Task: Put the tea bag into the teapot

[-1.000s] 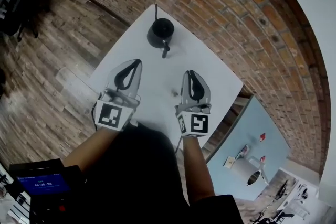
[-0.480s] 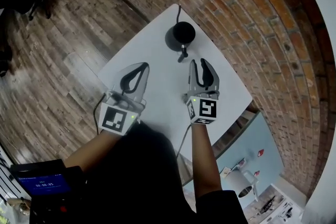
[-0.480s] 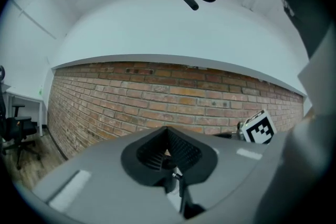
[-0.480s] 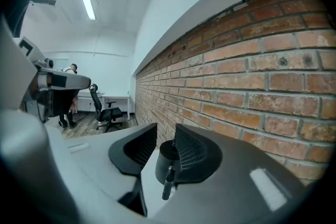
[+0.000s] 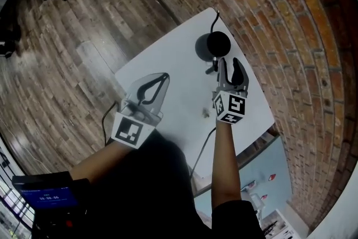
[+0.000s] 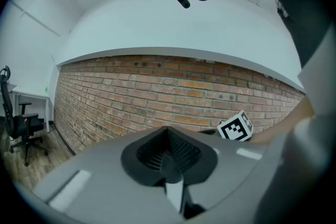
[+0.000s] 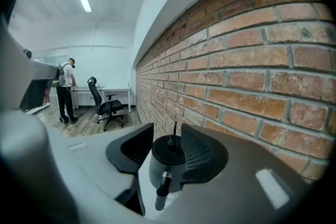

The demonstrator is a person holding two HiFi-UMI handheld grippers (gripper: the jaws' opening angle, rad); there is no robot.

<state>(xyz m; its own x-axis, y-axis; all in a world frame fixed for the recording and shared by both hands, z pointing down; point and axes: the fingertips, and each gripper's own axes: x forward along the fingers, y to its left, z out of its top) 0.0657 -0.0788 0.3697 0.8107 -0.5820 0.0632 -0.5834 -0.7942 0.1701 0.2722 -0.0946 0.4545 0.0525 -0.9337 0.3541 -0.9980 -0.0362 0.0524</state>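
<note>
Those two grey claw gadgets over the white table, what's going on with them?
A person holds a gripper in each hand above a white table beside a brick wall. The right gripper is close to a dark teapot at the table's far end. Its jaws are opening, with the pot framed between them but not gripped. The left gripper hangs shut and empty. A small item lies on the table, too small to identify.

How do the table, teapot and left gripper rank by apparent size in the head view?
Table, left gripper, teapot. The gripper is nearer the camera, so its lead over the teapot is unsure.
</note>
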